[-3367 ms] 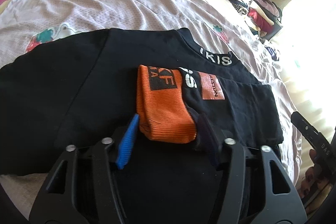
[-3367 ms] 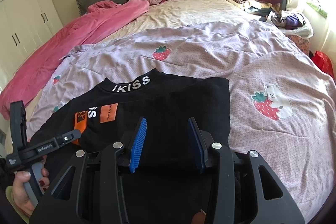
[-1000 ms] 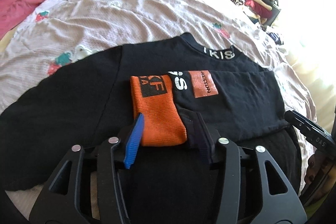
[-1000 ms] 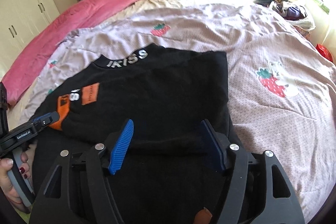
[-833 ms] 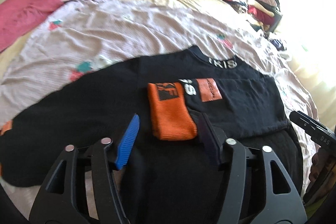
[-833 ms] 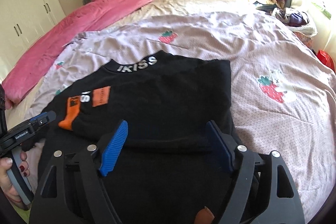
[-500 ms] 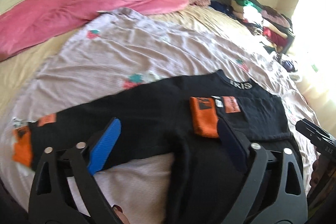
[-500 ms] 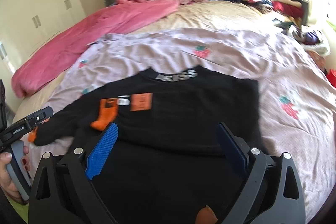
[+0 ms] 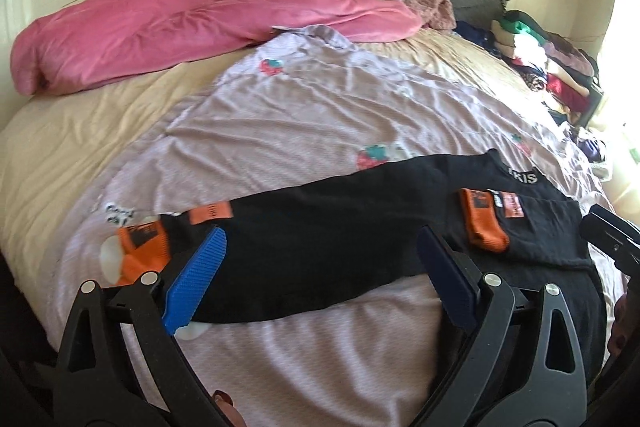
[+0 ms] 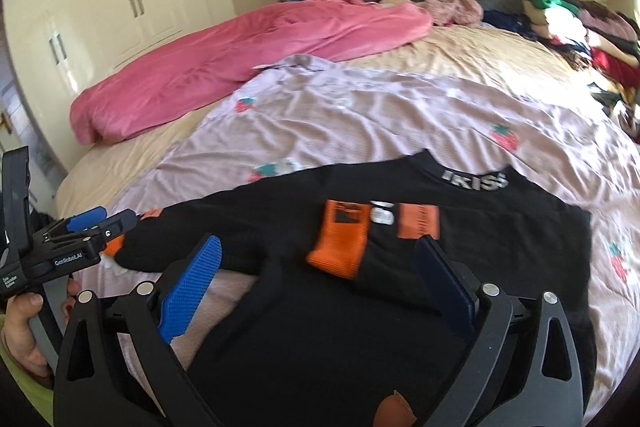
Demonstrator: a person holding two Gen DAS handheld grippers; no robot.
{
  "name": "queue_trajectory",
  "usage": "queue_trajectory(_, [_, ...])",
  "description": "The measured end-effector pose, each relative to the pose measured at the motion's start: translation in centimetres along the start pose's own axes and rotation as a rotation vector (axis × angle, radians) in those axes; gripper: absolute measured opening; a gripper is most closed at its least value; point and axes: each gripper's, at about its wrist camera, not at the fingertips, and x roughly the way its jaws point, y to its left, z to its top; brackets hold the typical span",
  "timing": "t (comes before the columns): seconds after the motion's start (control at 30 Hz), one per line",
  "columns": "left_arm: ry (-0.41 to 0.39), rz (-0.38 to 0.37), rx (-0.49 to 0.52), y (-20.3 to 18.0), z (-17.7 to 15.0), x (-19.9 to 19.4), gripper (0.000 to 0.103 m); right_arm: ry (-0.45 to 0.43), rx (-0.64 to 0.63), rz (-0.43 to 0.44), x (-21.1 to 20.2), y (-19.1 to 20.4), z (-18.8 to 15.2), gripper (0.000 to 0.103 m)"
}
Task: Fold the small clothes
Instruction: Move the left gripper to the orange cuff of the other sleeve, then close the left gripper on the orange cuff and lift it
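One sleeve of the black top [image 9: 340, 227] already lay folded across the chest, its orange cuff [image 9: 482, 227] just ahead-right of my left tool [image 9: 320, 279]. The other sleeve ran out flat to that tool's left, w/ its orange cuff [image 9: 144, 247] just outboard of the blue pad [image 9: 194, 283]. I judged the step in hand was that second sleeve fold.

To do it well, I reckoned: take the cuff end, not mid-sleeve; pinch one layer only so the lilac quilt [image 9: 320, 107] under it didn't come along; carry it low and straight across to sit beside the first cuff; keep the fold line at the shoulder seam so both sides match; let the right tool [image 10: 316, 279] pin the body near the hem so the first fold stayed put.

Left tool: wide, abt as wide as it goes, nothing between the pads, clear of the cloth and above it.

Right tool: also wide, jaws opening a touch more, nothing gripped. The top's body lay below and ahead of it, folded cuff btwn the pads in the line of sight but not touched. The collar lettering [image 10: 476, 181] sat further ahead-right. The left tool showed at far left in the right wrist view.
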Motion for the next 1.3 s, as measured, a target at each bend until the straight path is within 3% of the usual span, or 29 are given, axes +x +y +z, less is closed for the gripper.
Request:
queue_trajectory(0.63, [0.004, 0.112, -0.099, 8.8, -1.3, 0.1, 0.089, 0.052, -0.134, 0.06, 4.9, 8.6, 0.6, 0.098])
queue_trajectory(1.3, [0.089, 0.136, -0.198, 14.3, -3.4, 4.5, 0.089, 0.147, -0.229, 0.079, 10.9, 13.1, -0.5, 0.098])
